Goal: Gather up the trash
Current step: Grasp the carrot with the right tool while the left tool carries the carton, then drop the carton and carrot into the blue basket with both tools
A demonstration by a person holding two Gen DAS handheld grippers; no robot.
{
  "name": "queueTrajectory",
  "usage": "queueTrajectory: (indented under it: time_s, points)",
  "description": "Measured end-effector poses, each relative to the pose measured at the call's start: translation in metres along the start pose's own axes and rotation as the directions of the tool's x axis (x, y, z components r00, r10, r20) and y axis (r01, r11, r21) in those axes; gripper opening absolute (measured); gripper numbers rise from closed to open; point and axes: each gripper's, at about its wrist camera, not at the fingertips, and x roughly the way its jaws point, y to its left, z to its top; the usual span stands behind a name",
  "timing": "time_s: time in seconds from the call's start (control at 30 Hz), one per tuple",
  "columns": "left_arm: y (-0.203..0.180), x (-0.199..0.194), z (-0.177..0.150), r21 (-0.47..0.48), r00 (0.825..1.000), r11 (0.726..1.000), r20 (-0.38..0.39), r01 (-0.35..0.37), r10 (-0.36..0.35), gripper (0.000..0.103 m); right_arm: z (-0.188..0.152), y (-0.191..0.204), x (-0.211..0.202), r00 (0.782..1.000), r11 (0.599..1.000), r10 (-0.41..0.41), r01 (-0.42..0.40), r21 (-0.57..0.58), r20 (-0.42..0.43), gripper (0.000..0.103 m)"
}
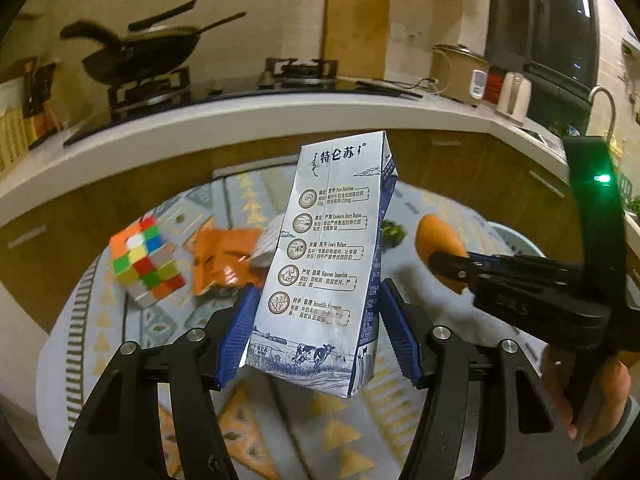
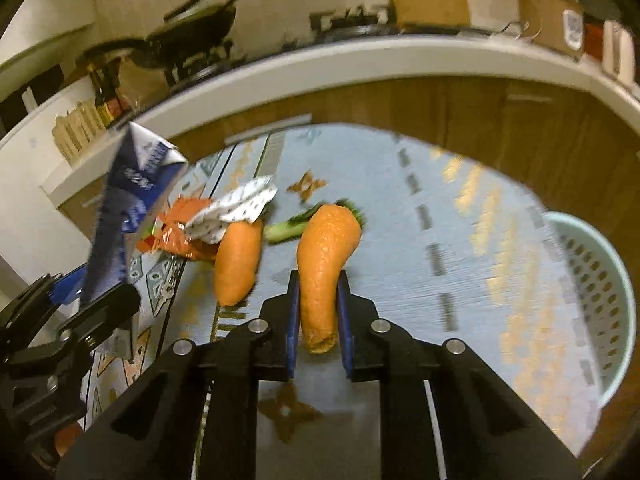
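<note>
My left gripper (image 1: 318,316) is shut on a white and blue milk carton (image 1: 332,256) and holds it upright above the table; the carton also shows at the left of the right wrist view (image 2: 128,216). My right gripper (image 2: 318,300) is shut on an orange carrot (image 2: 324,264), lifted off the table; it shows in the left wrist view (image 1: 438,244) too. An orange crumpled wrapper (image 1: 222,258) and a crumpled white paper (image 2: 234,208) lie on the table. A pale green perforated basket (image 2: 592,292) stands at the right.
A second carrot (image 2: 238,264) and a green vegetable stem (image 2: 286,230) lie on the patterned tablecloth (image 2: 440,200). A Rubik's cube (image 1: 146,266) sits at the left. Behind runs a kitchen counter (image 1: 240,120) with a stove and wok (image 1: 140,52).
</note>
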Motion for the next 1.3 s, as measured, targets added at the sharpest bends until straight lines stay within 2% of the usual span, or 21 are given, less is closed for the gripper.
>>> queueTrajectory:
  time_s: [0.2, 0.37, 0.6, 0.8, 1.0, 1.23, 1.3]
  points:
    - [-0.039, -0.003, 0.024, 0.028, 0.998, 0.998, 0.039, 0.057, -0.058, 0.059, 0.012, -0.042, -0.055, 0.994, 0.997, -0.063, 0.059, 0.045, 0.09, 0.014]
    - [-0.083, 0.004, 0.045, 0.071, 0.991, 0.99, 0.055, 0.118, -0.122, 0.059, 0.017, -0.084, -0.091, 0.981, 0.987, -0.147, 0.136, 0.089, 0.129, 0.014]
    - [-0.142, 0.041, 0.068, 0.077, 0.976, 0.974, -0.003, 0.215, -0.216, 0.059, 0.007, -0.158, -0.124, 0.963, 0.957, -0.23, 0.197, 0.214, 0.143, 0.014]
    - [-0.199, 0.086, 0.081, 0.081, 0.952, 0.95, -0.082, 0.301, -0.295, 0.059, -0.013, -0.221, -0.124, 0.959, 0.919, -0.274, 0.238, 0.315, 0.075, 0.014]
    - [-0.245, 0.142, 0.074, 0.087, 0.926, 0.935, -0.196, 0.344, -0.322, 0.059, -0.032, -0.248, -0.103, 0.958, 0.897, -0.285, 0.276, 0.345, -0.023, 0.014]
    - [-0.264, 0.179, 0.06, 0.081, 0.905, 0.933, -0.285, 0.351, -0.316, 0.061, -0.048, -0.267, -0.084, 0.959, 0.876, -0.268, 0.281, 0.392, -0.09, 0.019]
    - [-0.263, 0.179, 0.059, 0.076, 0.905, 0.932, -0.278, 0.354, -0.321, 0.07, -0.051, -0.273, -0.079, 0.967, 0.872, -0.233, 0.253, 0.419, -0.099, 0.02]
